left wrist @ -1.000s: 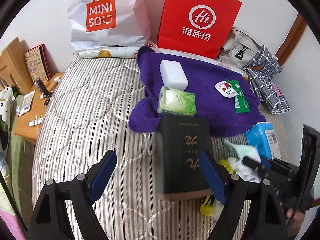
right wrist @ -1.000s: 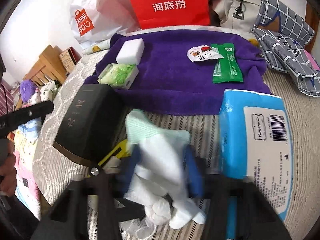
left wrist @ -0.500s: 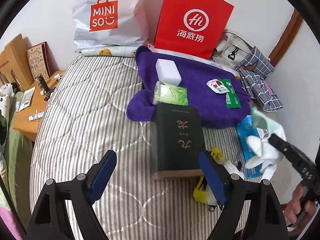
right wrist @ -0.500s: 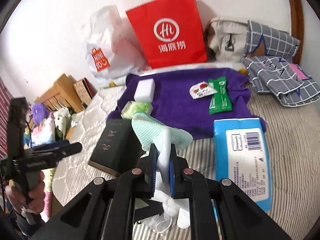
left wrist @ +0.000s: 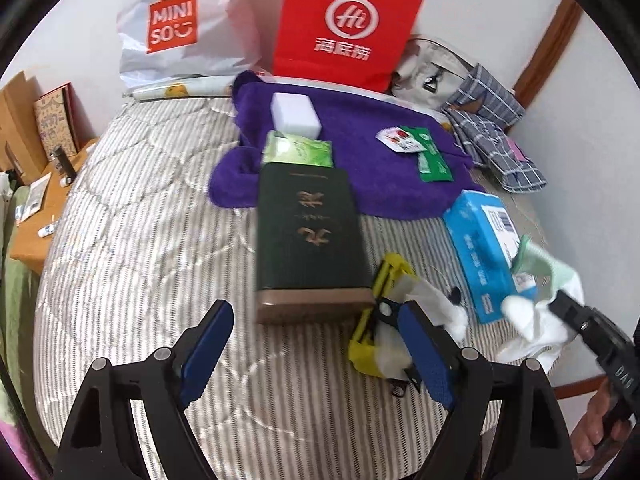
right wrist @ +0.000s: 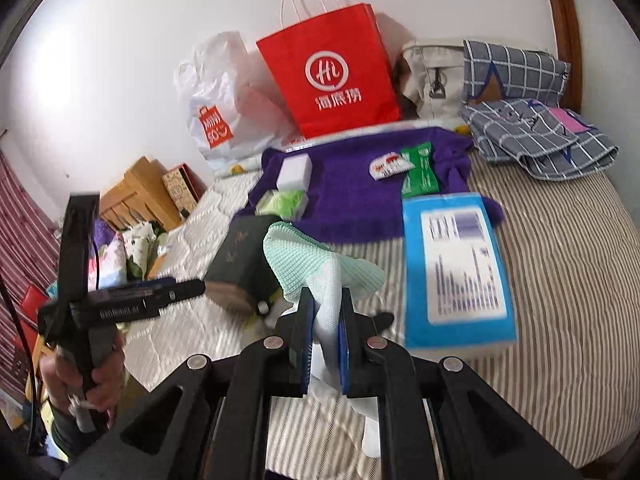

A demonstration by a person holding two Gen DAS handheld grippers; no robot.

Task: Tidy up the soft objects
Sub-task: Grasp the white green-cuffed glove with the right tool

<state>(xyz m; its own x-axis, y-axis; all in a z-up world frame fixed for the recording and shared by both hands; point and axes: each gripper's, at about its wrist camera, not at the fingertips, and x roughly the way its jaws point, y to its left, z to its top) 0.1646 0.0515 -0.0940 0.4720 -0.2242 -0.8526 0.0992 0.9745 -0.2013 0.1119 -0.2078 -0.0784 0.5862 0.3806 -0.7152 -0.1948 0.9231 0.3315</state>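
Lifted clear of the bed (right wrist: pixel 560 248) since 1 second ago, the glove (right wrist: pixel 316 264) now hangs from the right gripper (right wrist: pixel 325 320), jaws clamped on its white middle below the green cuff. It looks light and limp, so a mid-body pinch should hold. Left gripper (left wrist: pixel 316 344) hovers with jaws apart near the dark box (left wrist: pixel 308 236).

On the bed (left wrist: pixel 132 248), a towel (left wrist: pixel 360 160) lies at upper centre, a sponge (left wrist: pixel 295 114) and packets (left wrist: pixel 416 148) on it. Below it lies a book (left wrist: pixel 308 240), a tissue pack (left wrist: pixel 486 248) to its right. Two bags (left wrist: pixel 344 20) stand behind.
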